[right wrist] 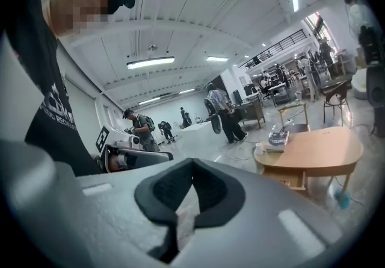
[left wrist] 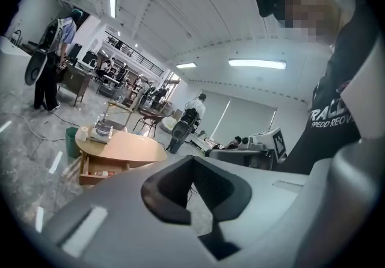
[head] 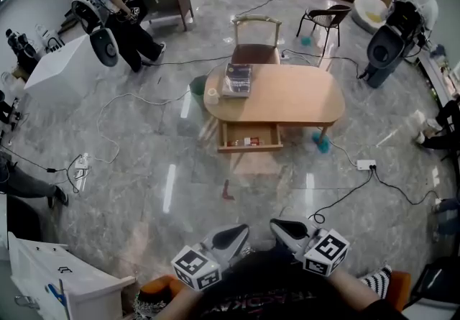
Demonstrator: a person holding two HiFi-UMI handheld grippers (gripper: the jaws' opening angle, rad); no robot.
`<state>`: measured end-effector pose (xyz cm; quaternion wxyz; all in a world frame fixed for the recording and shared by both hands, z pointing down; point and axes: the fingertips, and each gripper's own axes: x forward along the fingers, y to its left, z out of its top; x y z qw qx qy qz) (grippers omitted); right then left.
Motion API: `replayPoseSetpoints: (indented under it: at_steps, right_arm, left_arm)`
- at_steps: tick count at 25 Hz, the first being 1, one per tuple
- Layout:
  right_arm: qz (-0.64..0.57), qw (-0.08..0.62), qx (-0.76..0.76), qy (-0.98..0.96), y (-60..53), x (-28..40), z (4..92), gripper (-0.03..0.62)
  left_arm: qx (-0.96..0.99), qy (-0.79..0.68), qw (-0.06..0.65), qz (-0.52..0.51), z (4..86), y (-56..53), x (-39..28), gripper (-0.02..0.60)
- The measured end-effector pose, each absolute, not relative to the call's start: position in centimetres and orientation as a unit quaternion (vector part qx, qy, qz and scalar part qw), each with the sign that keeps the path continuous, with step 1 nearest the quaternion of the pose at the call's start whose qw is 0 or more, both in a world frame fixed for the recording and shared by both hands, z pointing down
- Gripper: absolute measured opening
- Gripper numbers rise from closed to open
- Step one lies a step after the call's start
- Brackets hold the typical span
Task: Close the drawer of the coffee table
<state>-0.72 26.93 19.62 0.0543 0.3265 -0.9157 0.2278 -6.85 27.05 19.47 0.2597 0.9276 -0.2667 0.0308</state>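
Observation:
The oval wooden coffee table point(head: 287, 99) stands in the middle of the marble floor. Its drawer point(head: 250, 142) is pulled out toward me, with small items inside. Both grippers are low in the head view, close to my body and far from the table. The left gripper point(head: 233, 236) and right gripper point(head: 286, 228) have their jaws shut with nothing between them. The left gripper view shows its closed jaws point(left wrist: 193, 161), with the table point(left wrist: 123, 147) and open drawer point(left wrist: 99, 170) far off at left. In the right gripper view the closed jaws point(right wrist: 193, 163) show, with the table point(right wrist: 322, 151) and drawer point(right wrist: 289, 177) at right.
A stack of books point(head: 237, 80) and a white cup point(head: 213, 96) sit on the table's left end. A chair point(head: 255, 42) stands behind it and a green bin point(head: 197, 87) to its left. Cables and a power strip point(head: 366, 165) cross the floor. A white cabinet point(head: 50, 277) is at lower left.

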Motion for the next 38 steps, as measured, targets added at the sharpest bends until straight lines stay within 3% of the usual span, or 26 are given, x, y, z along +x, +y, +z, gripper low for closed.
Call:
replayPoseSetpoints:
  at_steps: [38]
  right_arm:
    - [0.205, 0.070, 0.363, -0.906, 26.4, -1.3, 19.7, 0.002]
  left_arm:
    - [0.906, -0.342, 0.250, 0.005, 20.6, 26.6, -12.9, 0.000]
